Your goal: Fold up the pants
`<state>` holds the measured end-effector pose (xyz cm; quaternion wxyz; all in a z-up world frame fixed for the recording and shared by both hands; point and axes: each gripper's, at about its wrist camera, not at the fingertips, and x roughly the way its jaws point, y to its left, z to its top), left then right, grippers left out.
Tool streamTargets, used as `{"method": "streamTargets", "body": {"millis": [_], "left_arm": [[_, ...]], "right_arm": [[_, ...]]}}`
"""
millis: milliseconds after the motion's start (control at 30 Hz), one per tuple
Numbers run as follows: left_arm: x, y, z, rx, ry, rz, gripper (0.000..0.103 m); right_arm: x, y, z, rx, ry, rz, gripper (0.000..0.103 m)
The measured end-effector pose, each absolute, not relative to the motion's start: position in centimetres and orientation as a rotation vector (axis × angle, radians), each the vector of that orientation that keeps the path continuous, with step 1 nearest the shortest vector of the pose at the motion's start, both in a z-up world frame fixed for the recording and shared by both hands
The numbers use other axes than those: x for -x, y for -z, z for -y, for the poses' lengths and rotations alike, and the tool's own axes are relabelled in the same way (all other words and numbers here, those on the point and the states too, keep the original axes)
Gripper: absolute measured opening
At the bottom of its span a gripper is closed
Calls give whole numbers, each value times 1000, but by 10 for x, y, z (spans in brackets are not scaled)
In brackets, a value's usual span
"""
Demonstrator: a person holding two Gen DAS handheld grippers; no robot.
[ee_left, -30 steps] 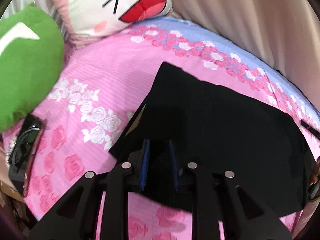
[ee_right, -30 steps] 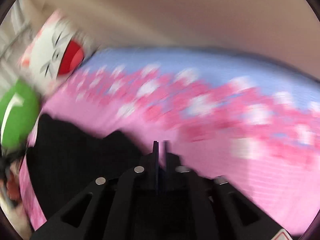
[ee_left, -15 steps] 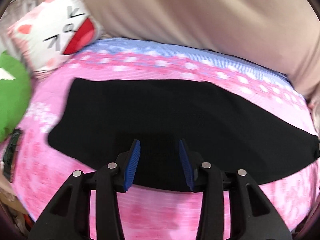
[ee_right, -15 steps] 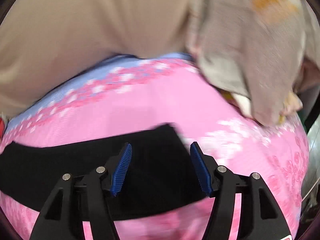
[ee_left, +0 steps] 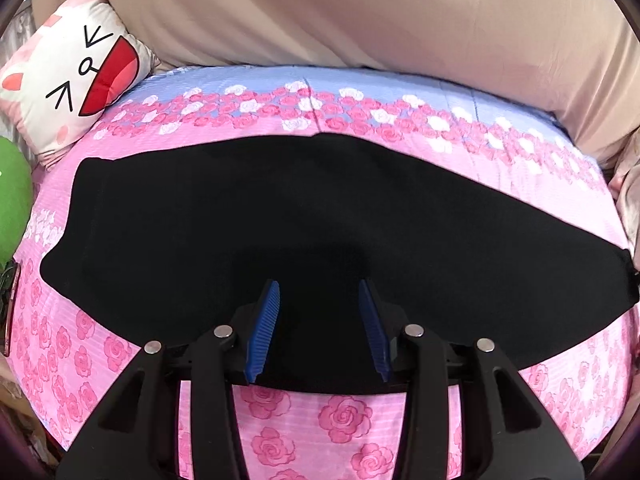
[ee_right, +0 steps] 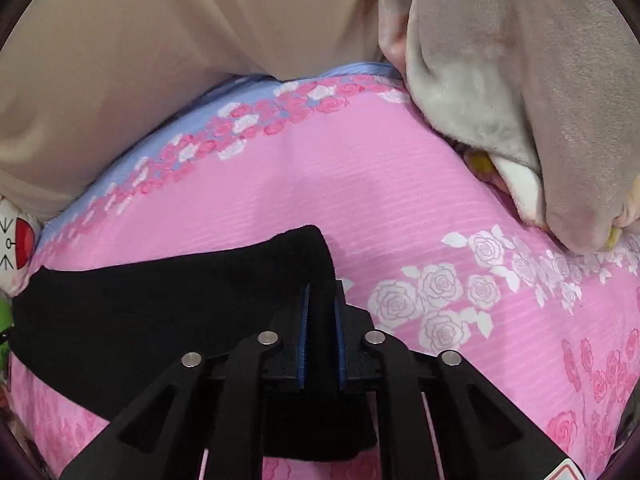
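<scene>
The black pants [ee_left: 304,216] lie flat as one long strip across the pink rose-print bed sheet [ee_left: 344,416]. My left gripper [ee_left: 319,292] is open, its blue pads spread over the near edge of the pants at their middle, holding nothing. In the right wrist view the right end of the pants [ee_right: 168,304] lies at lower left. My right gripper [ee_right: 320,292] is shut on that end's corner, with black cloth pinched between its blue pads.
A beige curtain [ee_left: 360,12] hangs behind the bed. A white cartoon-face pillow [ee_left: 68,76] and a green cushion [ee_left: 12,200] sit at the left. A grey plush blanket [ee_right: 520,88] is piled on the bed's right side.
My left gripper let go of the pants, opened and pulled back over their near edge. My right gripper swung to the right end of the pants, opened, then shut on its corner.
</scene>
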<state>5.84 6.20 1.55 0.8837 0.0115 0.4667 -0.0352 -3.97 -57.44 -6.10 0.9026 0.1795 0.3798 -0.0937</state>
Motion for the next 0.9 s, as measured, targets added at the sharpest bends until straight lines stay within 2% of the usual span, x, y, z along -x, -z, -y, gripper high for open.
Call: {"method": "streamTargets", "body": {"millis": [133, 200, 233, 267, 433, 500, 533, 600, 667, 733, 767, 800, 900], "left_arm": [[-54, -16, -49, -61, 81, -961, 40], [-53, -18, -46, -65, 77, -950, 44], [-53, -18, -46, -56, 83, -946, 51], [-52, -19, -45, -50, 87, -942, 53], [-45, -22, -36, -50, 106, -925, 53], [-40, -24, -34, -56, 108, -910, 53], [-38, -25, -33, -60, 104, -902, 53], [-33, -27, -32, -76, 91, -869, 56], [-28, -28, -31, -91, 81, -843, 71], [-23, -29, -29, -124, 58, -807, 77], [-20, -29, -25, -156, 38, -780, 86], [-19, -29, -23, -176, 25, -764, 90], [-17, -26, -16, -204, 26, -744, 91]], "right_arm": [[77, 40, 571, -369, 224, -692, 28], [95, 41, 570, -396, 228, -691, 51], [96, 44, 567, -408, 227, -702, 54], [101, 52, 567, -429, 221, -720, 54], [98, 76, 566, -511, 195, -770, 56], [94, 76, 561, -511, 193, -760, 67], [93, 76, 559, -519, 188, -760, 70], [91, 76, 554, -500, 201, -763, 70], [88, 76, 550, -498, 207, -762, 68], [87, 75, 547, -495, 221, -765, 52], [87, 76, 545, -498, 237, -765, 41], [86, 76, 546, -507, 235, -764, 29], [88, 79, 548, -576, 217, -751, 27]]}}
